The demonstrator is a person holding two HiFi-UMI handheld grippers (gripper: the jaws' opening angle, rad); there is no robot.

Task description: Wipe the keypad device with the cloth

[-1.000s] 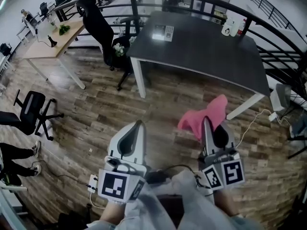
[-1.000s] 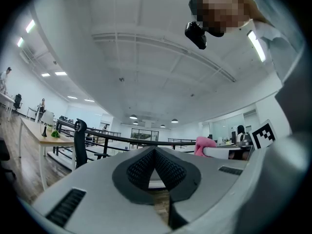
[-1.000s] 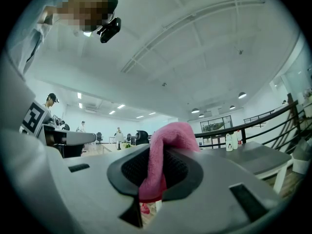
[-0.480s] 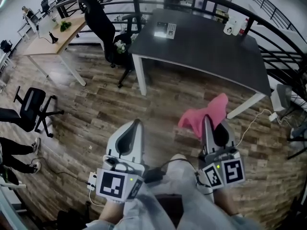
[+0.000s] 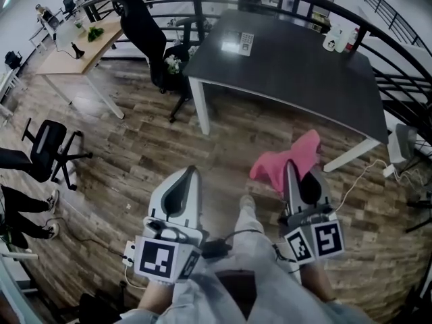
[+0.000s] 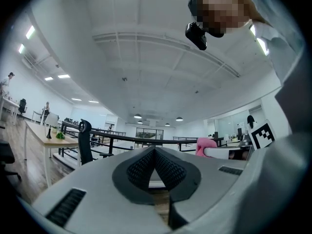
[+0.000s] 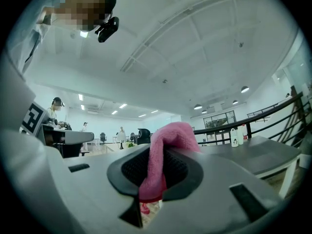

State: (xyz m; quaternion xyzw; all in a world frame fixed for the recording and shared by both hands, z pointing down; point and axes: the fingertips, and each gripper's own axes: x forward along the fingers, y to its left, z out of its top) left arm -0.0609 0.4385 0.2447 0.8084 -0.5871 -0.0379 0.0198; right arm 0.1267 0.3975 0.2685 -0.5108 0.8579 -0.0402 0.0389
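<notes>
Two grippers hang over the floor, well short of the table (image 5: 304, 73). Right gripper (image 5: 291, 169) jaws pinch pink cloth (image 5: 283, 162); left gripper (image 5: 194, 175) jaws together, empty. Keypad device (image 5: 247, 41) lies near table's far edge. Likely approach step; next: carry cloth fwd.

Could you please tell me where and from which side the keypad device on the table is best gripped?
Probably across its narrower width, coming down from above: the keypad device lies flat on the dark table, so only its side edges offer a pinch. Use the left gripper, shut and empty; the right gripper holds the pink cloth.
</notes>
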